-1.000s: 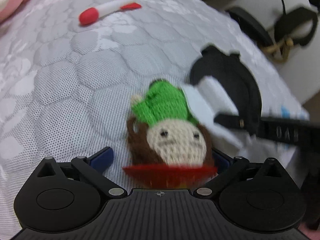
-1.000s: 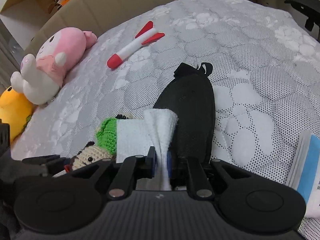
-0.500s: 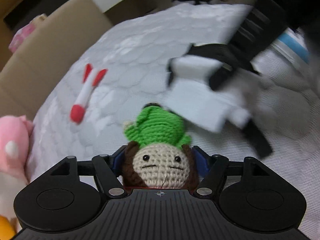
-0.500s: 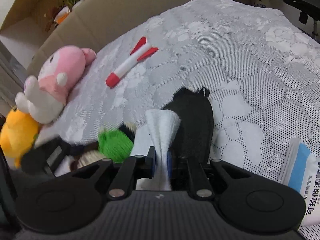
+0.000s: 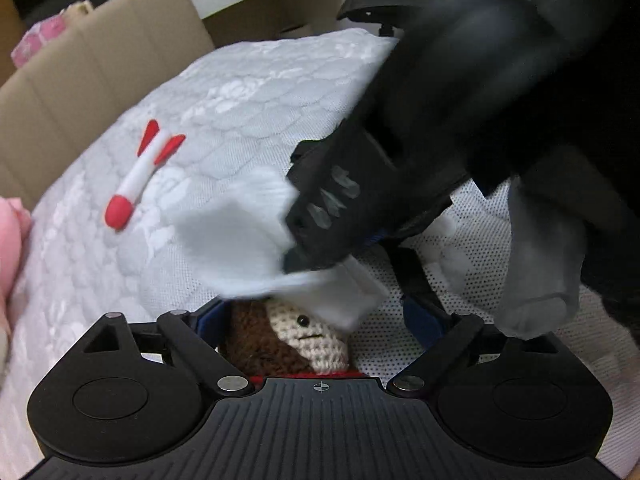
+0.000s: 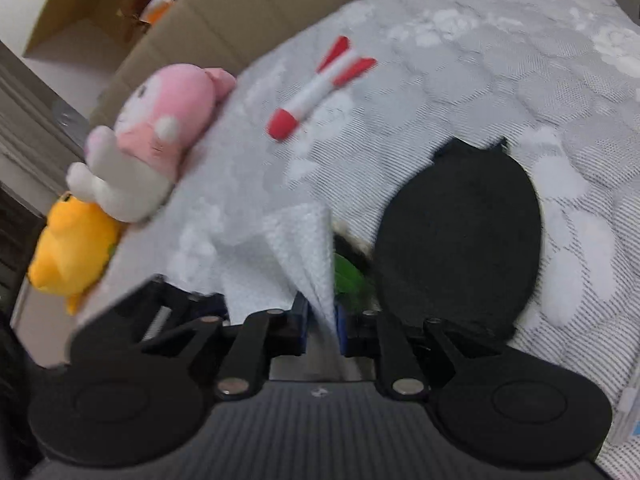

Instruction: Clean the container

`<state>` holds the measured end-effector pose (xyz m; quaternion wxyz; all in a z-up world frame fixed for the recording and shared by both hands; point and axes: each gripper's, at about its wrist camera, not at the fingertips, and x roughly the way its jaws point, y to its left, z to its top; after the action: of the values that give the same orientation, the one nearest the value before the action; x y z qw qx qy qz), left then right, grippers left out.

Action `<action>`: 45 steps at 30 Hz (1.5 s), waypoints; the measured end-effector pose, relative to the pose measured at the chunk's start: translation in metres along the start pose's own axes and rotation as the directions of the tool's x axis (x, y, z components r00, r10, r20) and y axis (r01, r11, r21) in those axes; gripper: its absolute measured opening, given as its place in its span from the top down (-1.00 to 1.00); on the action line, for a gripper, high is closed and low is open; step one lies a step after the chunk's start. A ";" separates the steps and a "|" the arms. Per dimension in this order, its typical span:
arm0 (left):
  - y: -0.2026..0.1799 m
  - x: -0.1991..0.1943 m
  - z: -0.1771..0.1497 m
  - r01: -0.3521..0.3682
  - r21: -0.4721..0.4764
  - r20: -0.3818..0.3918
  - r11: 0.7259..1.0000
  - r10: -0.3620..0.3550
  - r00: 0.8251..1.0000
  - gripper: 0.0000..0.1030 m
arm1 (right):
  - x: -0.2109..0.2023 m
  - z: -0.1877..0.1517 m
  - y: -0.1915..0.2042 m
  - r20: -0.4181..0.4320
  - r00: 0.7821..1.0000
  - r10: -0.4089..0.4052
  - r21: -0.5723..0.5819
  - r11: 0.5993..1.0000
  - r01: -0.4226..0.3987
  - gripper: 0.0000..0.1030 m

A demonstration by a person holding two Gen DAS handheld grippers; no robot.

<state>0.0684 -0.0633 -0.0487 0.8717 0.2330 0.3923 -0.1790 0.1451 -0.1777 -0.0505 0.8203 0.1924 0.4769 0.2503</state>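
Note:
My left gripper (image 5: 320, 320) has its jaws wide apart around a crocheted doll (image 5: 296, 340) with brown hair and a cream face; only the left pad (image 5: 206, 322) is near it, so a firm hold is not clear. My right gripper (image 6: 322, 320) is shut on a white wipe (image 6: 296, 256). In the left wrist view the wipe (image 5: 244, 240) lies over the top of the doll, with the right gripper's body (image 5: 360, 208) above it. The doll's green hat (image 6: 348, 276) shows just past the wipe.
All lies on a grey quilted mattress (image 6: 460, 72). A flat black pouch (image 6: 460, 240) lies to the right of the wipe. A red and white toy rocket (image 6: 316, 90), a pink plush (image 6: 160, 120) and a yellow plush (image 6: 68, 252) lie farther left. Cardboard (image 5: 96, 60) stands behind.
The left gripper lifted the doll and then its jaws spread wide. The right gripper moved the wipe left and down over the doll, covering its hat.

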 end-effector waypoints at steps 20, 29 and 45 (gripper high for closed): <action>0.099 0.037 -0.040 0.101 -0.673 -0.032 0.733 -0.166 0.986 -0.96 | -0.010 0.002 -0.029 0.042 0.989 -0.141 0.024 0.990 0.141 0.71; 0.020 0.027 0.009 -0.205 0.177 0.038 0.963 0.202 0.979 -0.44 | -0.023 0.012 -0.039 0.099 0.987 -0.129 0.066 0.990 0.123 0.70; -0.023 0.002 0.012 0.084 0.024 0.075 0.996 -0.086 0.993 -0.83 | -0.037 0.003 -0.022 0.046 0.996 0.075 0.082 0.994 -0.079 0.70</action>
<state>0.0652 -0.0893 -0.0498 0.8751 0.2182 0.3665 -0.2288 0.1367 -0.2176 -0.0358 0.8113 0.2500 0.4615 0.2575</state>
